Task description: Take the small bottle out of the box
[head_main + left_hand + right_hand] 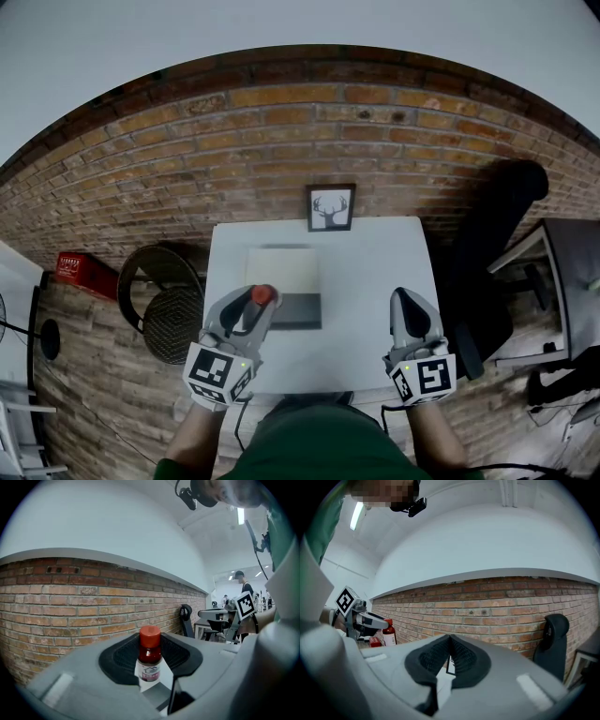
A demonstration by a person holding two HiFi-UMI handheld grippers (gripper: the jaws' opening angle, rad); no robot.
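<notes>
A small bottle [262, 294] with a red cap and a white label stands upright between the pads of my left gripper [256, 304], which is shut on it. It is held over the near left corner of the cream and grey box [286, 270] on the white table [375, 272]. In the left gripper view the bottle [149, 657] sits between the black pads of the left gripper [151, 665]. My right gripper [406, 302] hovers over the table's right side, shut and empty. In the right gripper view, the right gripper [450, 645] has its pads meeting at the tip, and the bottle [389, 633] shows at far left.
A framed deer picture [331, 207] leans at the table's far edge against the brick wall. A black chair [497, 244] stands to the right, beside a desk [562, 281]. A round wire stool [172, 314] and a red case [80, 269] lie to the left.
</notes>
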